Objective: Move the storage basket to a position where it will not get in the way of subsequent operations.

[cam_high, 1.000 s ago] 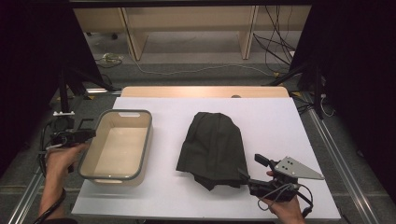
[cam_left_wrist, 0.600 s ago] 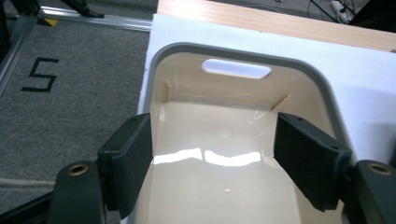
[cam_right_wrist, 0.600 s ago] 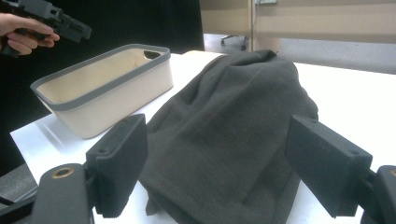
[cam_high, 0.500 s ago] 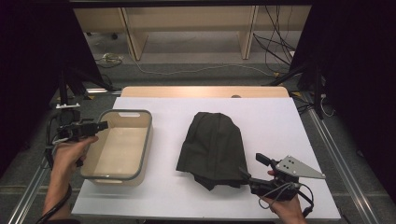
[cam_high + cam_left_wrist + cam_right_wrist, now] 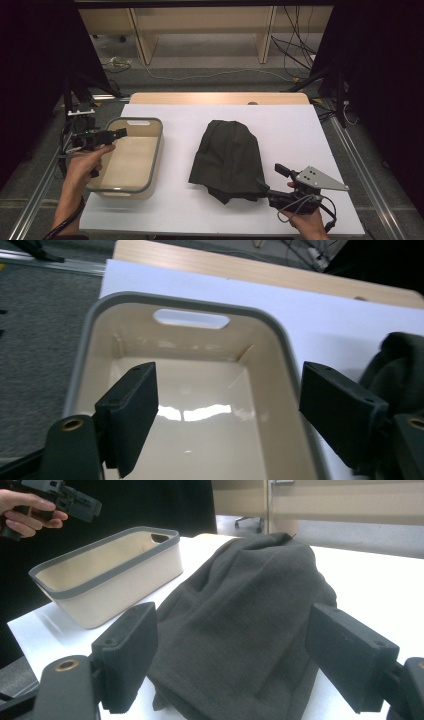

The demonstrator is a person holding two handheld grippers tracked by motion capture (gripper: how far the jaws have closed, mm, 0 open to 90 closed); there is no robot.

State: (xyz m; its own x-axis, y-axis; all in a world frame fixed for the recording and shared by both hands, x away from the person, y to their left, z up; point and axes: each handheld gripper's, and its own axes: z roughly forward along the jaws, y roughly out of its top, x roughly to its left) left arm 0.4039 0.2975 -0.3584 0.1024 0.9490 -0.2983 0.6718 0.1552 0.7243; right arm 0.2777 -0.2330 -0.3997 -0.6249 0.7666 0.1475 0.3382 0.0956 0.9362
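Since the dark cloth (image 5: 227, 157) is soft and limp, right gripper (image 5: 270, 187), jaws spread, should pinch its five-o'clock hem; left gripper (image 5: 117, 134), just opening, holds nothing above the tub (image 5: 131, 187).

No text, label, brand, number or sign can be read on any surface shown in the high view or in the two gripper views
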